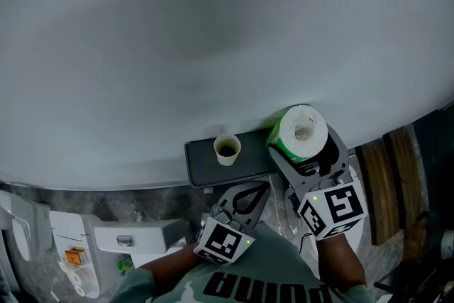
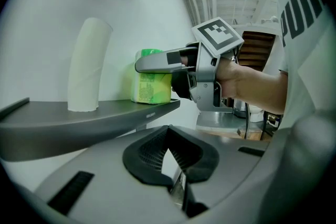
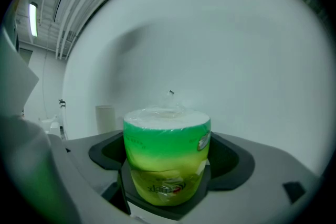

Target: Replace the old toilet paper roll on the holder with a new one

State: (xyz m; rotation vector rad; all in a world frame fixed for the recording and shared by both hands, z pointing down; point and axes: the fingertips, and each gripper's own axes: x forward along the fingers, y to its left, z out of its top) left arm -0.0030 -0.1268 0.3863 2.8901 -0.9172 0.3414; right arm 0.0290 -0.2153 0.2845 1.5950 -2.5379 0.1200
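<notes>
Left of centre in the head view, a bare cardboard tube [image 1: 227, 149] stands upright on a dark shelf [image 1: 202, 161] fixed to the white wall [image 1: 213, 46]. I take it for the spent core.

Just below it, the left gripper [image 1: 264, 186] hangs off the shelf's front edge. Its jaws are drawn together at the tips with nothing between them.

Further right, the new roll [image 3: 167, 149] stands on end at the right end of the shelf, sealed in green plastic wrap. The right gripper [image 1: 301, 142] reaches level around it with its jaws spread as wide as they go. One pad sits just beside the wrapper on each side, and I see no squeeze on the roll, so I judge it set down and let go, not gripped. The holder's bar shows in no view.

The danger lies in backing away. The roll sits close to the shelf's end, and a pad catching the slick wrap on the way out could drag it forward or tip it off. The tube is tall and light, so a brush from the left gripper would topple it. The roll's wrap also has to come off before it can be mounted.
</notes>
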